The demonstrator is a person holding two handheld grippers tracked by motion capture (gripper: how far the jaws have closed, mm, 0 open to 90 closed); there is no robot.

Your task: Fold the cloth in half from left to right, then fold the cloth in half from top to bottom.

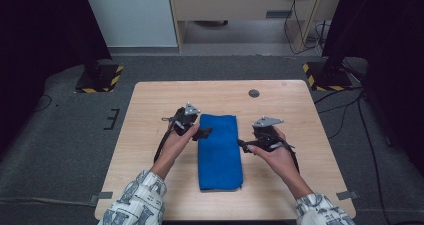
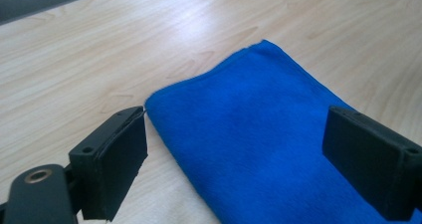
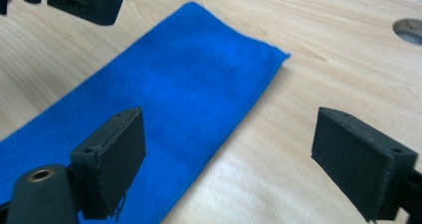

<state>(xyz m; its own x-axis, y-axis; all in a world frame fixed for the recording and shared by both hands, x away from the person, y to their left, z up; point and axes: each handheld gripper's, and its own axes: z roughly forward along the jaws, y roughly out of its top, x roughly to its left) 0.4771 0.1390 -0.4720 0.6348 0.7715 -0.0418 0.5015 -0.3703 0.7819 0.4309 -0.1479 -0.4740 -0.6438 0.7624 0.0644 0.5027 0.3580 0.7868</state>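
A folded blue cloth [image 1: 219, 152] lies flat in the middle of the wooden table [image 1: 150, 105], its long side running away from me. My left gripper [image 1: 206, 132] hovers at the cloth's left edge near the far end, jaws open and nothing between them. In the left gripper view the blue cloth [image 2: 259, 134] spreads under the open left gripper [image 2: 249, 159]. My right gripper [image 1: 242, 145] stands open at the cloth's right edge. The right gripper view has the blue cloth [image 3: 164, 109] under its left jaw and bare wood under the right gripper [image 3: 239, 169].
A round hole [image 1: 254, 93] sits in the tabletop near the far edge. Black stands with yellow-striped bases [image 1: 100, 77] rise off the floor at both far corners. Patterned sleeves [image 1: 135, 202] come in from the bottom.
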